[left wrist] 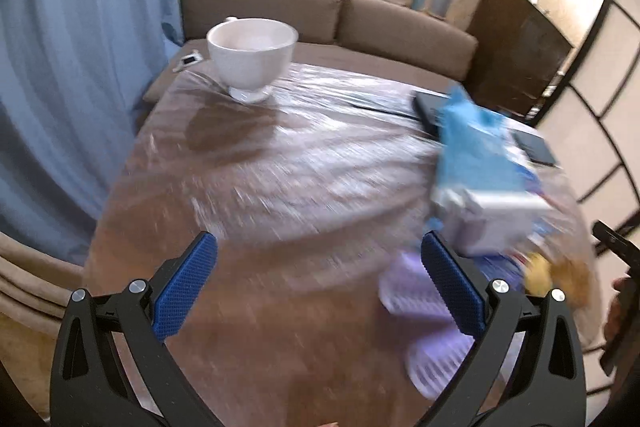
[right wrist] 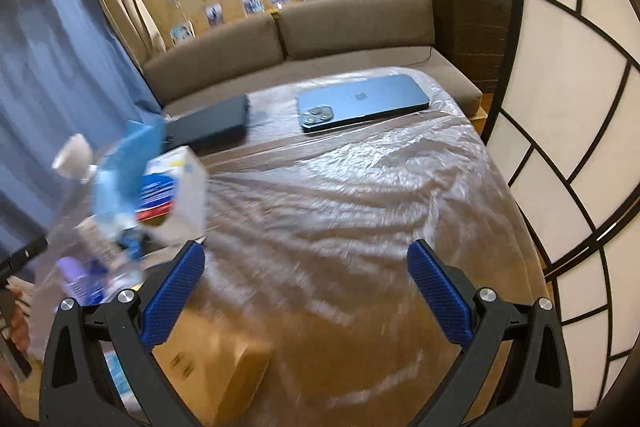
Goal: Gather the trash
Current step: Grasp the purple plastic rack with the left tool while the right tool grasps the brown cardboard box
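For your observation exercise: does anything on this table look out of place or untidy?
Yes. A jumble of trash sits on one side: a white carton, blue packaging and a clear plastic bottle lying tilted together. A blue phone lies neatly beyond them.

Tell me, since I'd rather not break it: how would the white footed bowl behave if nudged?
The white bowl looks ceramic, so probably heavy and fragile. Its narrow foot under a wide body suggests it could tip, and the plastic table cover may let it slide.

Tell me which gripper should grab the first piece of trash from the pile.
Probably the left gripper: it is open, and its right finger already overlaps the purple item at the pile's edge. The right gripper, also open, faces mostly bare plastic-covered table, the pile off beside it.
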`<action>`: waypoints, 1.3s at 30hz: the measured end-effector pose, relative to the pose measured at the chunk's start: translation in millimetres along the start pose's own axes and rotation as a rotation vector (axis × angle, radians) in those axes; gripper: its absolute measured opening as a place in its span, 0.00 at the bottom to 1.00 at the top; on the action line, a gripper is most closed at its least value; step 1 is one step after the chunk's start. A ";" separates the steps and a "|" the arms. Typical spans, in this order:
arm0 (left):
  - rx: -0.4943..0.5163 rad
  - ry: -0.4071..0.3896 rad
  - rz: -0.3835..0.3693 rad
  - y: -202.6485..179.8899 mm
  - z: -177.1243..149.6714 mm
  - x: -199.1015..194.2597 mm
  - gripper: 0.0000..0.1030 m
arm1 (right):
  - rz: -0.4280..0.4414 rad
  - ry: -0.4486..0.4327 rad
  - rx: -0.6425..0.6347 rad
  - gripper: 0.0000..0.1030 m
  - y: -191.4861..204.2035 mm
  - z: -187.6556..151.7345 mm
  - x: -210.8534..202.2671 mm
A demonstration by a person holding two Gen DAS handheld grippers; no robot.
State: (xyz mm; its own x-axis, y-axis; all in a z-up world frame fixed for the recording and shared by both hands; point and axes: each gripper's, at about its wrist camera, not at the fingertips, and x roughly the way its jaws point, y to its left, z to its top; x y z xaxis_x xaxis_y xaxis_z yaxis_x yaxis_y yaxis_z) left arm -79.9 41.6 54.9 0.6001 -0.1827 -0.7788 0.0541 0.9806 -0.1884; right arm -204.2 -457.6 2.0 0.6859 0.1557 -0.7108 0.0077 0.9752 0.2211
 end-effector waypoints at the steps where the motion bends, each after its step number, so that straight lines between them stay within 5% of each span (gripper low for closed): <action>1: 0.005 0.001 -0.028 -4.9 -7.8 -6.8 0.99 | 0.014 -0.006 -0.005 0.96 5.6 -6.8 -7.2; 6: 0.043 0.037 -0.099 -41.2 -41.6 -4.0 0.99 | 0.021 0.015 -0.020 0.96 28.7 -35.6 -9.6; 14: 0.137 0.050 -0.061 -79.4 -68.8 6.8 0.99 | 0.019 0.071 -0.002 0.96 42.6 -60.3 12.2; 39: 0.206 0.054 -0.078 -85.2 -82.1 18.3 0.99 | -0.014 0.062 -0.036 0.91 42.1 -65.8 22.7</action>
State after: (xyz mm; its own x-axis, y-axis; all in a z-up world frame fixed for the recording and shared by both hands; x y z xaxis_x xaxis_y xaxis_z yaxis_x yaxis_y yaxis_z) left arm -139.1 -51.0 7.5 0.5445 -0.2569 -0.7985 0.2642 0.9560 -0.1274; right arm -236.2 -402.7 -48.8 0.6392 0.1507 -0.7541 -0.0101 0.9822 0.1878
